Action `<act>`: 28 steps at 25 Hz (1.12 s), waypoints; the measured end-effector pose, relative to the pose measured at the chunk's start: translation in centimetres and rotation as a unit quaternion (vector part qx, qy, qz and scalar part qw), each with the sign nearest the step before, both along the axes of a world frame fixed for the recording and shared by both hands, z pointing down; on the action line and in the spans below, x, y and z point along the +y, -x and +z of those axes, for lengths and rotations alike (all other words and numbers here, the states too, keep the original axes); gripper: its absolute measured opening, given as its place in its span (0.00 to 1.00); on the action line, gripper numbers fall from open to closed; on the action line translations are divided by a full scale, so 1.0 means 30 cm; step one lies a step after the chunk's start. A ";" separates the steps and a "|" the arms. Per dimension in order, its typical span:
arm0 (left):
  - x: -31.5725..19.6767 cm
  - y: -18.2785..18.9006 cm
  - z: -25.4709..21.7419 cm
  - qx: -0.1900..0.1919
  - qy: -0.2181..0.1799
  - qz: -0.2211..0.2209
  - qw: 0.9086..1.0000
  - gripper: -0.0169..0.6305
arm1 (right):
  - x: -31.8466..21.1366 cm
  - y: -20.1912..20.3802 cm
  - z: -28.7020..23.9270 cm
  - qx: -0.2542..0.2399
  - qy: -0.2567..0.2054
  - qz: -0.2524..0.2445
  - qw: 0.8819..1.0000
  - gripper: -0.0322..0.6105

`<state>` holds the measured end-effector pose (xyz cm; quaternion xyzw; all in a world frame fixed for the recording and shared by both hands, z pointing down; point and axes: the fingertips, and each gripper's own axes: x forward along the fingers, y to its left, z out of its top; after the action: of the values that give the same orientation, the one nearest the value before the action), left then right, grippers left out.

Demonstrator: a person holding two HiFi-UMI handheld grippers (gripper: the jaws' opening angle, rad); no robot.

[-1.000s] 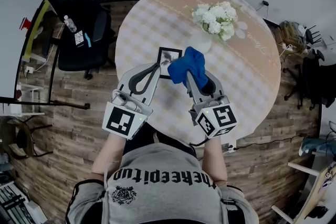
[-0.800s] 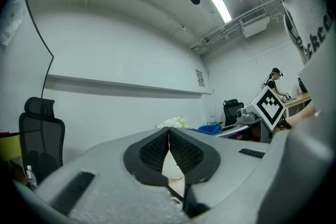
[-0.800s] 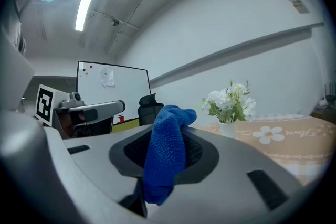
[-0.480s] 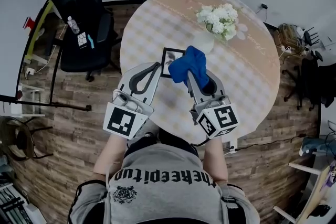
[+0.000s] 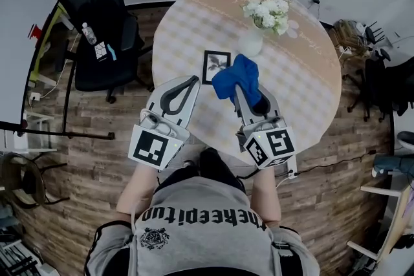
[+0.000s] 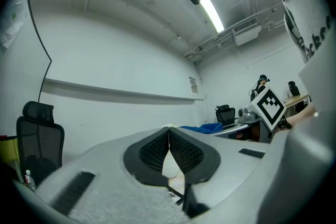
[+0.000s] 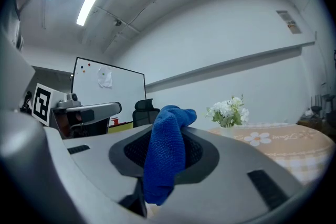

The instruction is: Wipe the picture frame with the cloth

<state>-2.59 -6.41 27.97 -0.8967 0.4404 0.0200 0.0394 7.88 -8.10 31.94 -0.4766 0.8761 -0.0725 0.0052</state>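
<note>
R tongs: our right tongs (image 5: 242,88) are clamped on the blue cloth (image 5: 235,76); in the right gripper view the cloth (image 7: 165,153) hangs bunched betw. the pads, over the tip.
L tongs: our left tongs (image 5: 192,80) are pinched together w/ nothing betw. them; same in the left gripper view (image 6: 169,131).
Frame pos.: the picture frame (image 5: 216,66) is on the counter (image 5: 301,90), just ahead of both tips and betw. them.
Key relation: from the cloth the frame lies fwd and to the left; the cloth's left edge meets the frame's near-right corner in the head view. We can't tell if they touch.
Nearer side: we judge the R, since it carries the cloth.
Frame axis: long side runs away from us, toward the vase (image 5: 250,43); face turned up. Flat or propped, we can't tell.
Next, we judge: short push fwd-left w/ the cloth.
</note>
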 end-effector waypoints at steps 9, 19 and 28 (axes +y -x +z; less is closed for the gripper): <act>0.140 0.024 -0.018 0.009 -0.011 0.028 1.000 0.05 | 0.166 0.009 -0.031 0.005 -0.015 0.034 0.999 0.20; 0.281 0.050 -0.039 0.017 -0.022 0.046 0.999 0.05 | 0.324 0.027 -0.064 0.006 -0.030 0.053 0.998 0.20; 0.375 0.061 -0.048 0.026 -0.029 0.057 0.998 0.05 | 0.434 0.046 -0.086 0.009 -0.042 0.061 0.997 0.20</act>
<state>-4.41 4.85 26.52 -0.9178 0.3890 0.0589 0.0529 6.49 4.92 29.35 -0.5290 0.8478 -0.0311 0.0213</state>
